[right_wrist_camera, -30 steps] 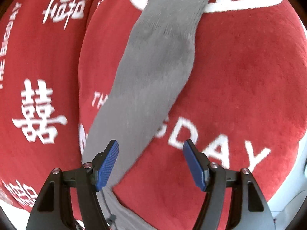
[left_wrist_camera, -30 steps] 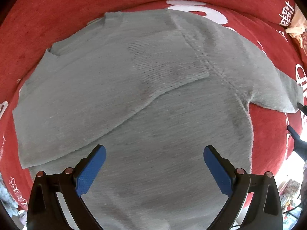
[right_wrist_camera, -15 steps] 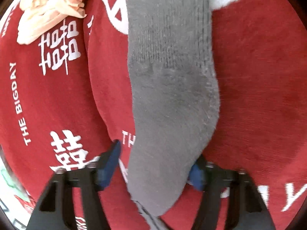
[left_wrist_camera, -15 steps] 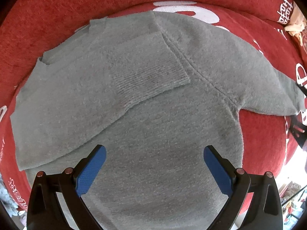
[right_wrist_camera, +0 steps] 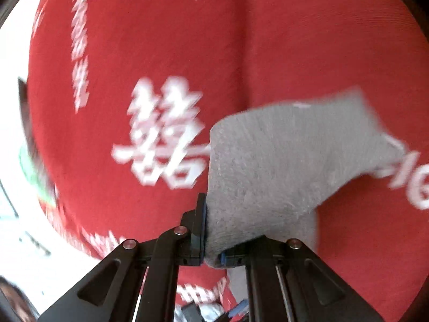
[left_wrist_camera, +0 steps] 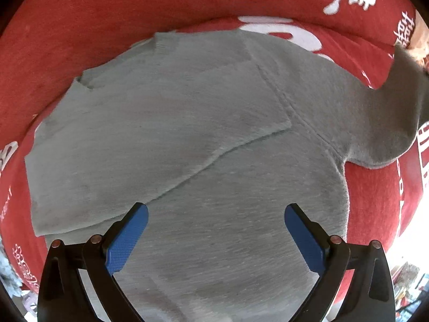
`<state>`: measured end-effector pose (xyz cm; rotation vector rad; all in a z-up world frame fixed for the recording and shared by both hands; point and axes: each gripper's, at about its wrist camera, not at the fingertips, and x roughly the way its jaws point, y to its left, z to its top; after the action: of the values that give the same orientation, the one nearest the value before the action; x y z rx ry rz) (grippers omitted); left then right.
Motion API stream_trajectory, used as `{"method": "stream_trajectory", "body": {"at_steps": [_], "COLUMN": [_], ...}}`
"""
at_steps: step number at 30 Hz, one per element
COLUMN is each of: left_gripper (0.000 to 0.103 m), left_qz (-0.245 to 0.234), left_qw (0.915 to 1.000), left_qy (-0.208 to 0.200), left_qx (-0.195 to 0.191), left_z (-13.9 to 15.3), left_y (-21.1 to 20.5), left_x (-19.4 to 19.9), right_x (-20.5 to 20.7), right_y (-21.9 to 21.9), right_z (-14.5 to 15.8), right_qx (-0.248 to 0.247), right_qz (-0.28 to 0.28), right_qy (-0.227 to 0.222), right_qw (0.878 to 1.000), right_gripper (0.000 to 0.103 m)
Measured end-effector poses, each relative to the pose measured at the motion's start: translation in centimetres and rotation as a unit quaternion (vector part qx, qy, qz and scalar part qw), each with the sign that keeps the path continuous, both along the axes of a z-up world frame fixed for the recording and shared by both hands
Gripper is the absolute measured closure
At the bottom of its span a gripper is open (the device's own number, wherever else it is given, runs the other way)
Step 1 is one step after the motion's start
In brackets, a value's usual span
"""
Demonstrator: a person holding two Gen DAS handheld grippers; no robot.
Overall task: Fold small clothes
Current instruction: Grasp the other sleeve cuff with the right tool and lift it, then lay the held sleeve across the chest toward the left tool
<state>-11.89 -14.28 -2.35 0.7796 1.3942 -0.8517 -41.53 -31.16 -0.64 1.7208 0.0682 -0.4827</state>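
Since a sec ago, right gripper has gone from jaws apart over the flat sleeve to jaws clamped on it, and is lifting it off the red blanket; right wrist view is blurring w/ motion. Sleeve cuff is sticking out past the tips, flopping to the right. Left gripper is hovering w/ jaws wide apart, nothing between the blue pads, pointing down over the lower body of the grey sweater. Sweater is lying flat on the blanket, its other sleeve already folded across the chest. At right edge of left wrist view, the held sleeve is rising up off the bedding. White lettering is showing around the garment; nothing is blocking either gripper.
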Motion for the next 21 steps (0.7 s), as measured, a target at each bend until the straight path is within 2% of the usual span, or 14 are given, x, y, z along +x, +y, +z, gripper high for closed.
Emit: {"method": "stream_trajectory", "body": {"at_steps": [3,5,9,10,13,16,18,20,21], "left_gripper": [0.001,0.001,0.001,0.001,0.001,0.001,0.001,0.001,0.001], "left_qz": [0.014,0.032,0.074,0.084,0.115,0.142,0.156,0.169,0.173], "left_qw": [0.9999,0.9994,0.9969,0.996,0.9926,0.9889,0.9866,0.9845,0.9839], "left_qy": [-0.001,-0.006,-0.021,-0.025,-0.037,-0.043,-0.045,-0.045,-0.043], "left_qx": [-0.005,-0.01,-0.019,-0.021,-0.017,-0.01,-0.009,-0.012,-0.014], "left_z": [0.5,0.9,1.5,1.6,1.9,1.6,1.5,1.0,0.9], "left_y": [1.4,2.7,5.7,6.4,8.6,11.0,12.4,13.2,13.4], "left_x": [1.4,2.5,5.4,6.1,8.6,10.8,12.0,12.6,13.0], "right_x": [5.7,10.1,18.5,20.9,25.6,28.4,29.2,28.7,28.2], "right_y": [0.6,1.6,5.3,6.7,10.0,12.6,13.7,14.2,14.3], "right_z": [2.7,4.3,5.4,4.9,2.3,-1.0,-2.7,-3.8,-4.0], "right_qx": [-0.048,-0.082,-0.128,-0.128,-0.114,-0.089,-0.07,-0.048,-0.035], "right_qz": [0.08,0.142,0.266,0.299,0.355,0.389,0.398,0.392,0.382], "right_qy": [0.01,0.033,0.077,0.091,0.124,0.167,0.193,0.208,0.21], "right_qw": [0.996,0.986,0.952,0.941,0.92,0.902,0.894,0.895,0.899], "right_gripper": [0.095,0.095,0.094,0.094,0.094,0.094,0.091,0.09,0.081]}}
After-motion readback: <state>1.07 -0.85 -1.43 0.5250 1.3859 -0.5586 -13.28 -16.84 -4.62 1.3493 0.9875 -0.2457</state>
